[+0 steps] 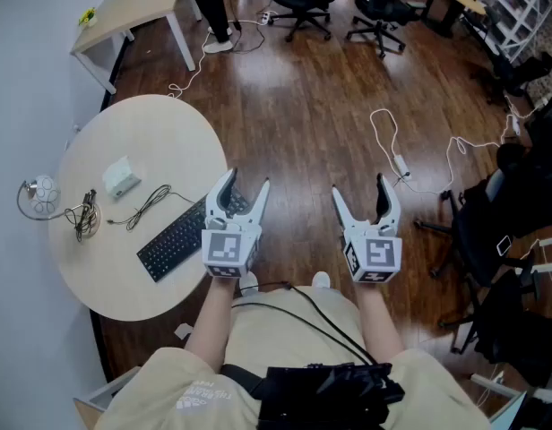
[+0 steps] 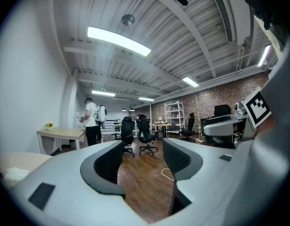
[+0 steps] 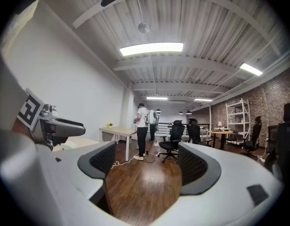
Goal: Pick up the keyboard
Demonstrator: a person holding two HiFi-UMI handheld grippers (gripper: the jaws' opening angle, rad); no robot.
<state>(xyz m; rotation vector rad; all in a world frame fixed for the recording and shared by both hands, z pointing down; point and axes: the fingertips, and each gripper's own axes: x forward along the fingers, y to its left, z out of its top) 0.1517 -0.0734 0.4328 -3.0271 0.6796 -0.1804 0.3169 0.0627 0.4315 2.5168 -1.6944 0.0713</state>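
- Black keyboard (image 1: 175,240) lies flat on the round beige table (image 1: 97,276), close to the table's right edge.
- It sits on a slant: the left end is nearer the person, the right end farther.
- Left gripper (image 1: 245,188) is held above the keyboard's right end and covers that end in the head view. Contact cannot be confirmed from there.
- Left gripper jaws stand spread wide. The left gripper view shows only wooden floor (image 1: 303,124) and room between them.
- Right gripper (image 1: 359,191) is held over the floor, well to the right of the table and the keyboard. Its jaws are likewise spread wide and empty.
- Both grippers point away from the person, roughly level.
- Keyboard appearance: slim, rectangular, dark all over, with rows of keys visible along its exposed length.
- A thin black cable (image 1: 150,204) lies on the table just beyond the keyboard. Whether it joins the keyboard cannot be told.
- A small white box (image 1: 122,177) sits farther left, apart from the keyboard.
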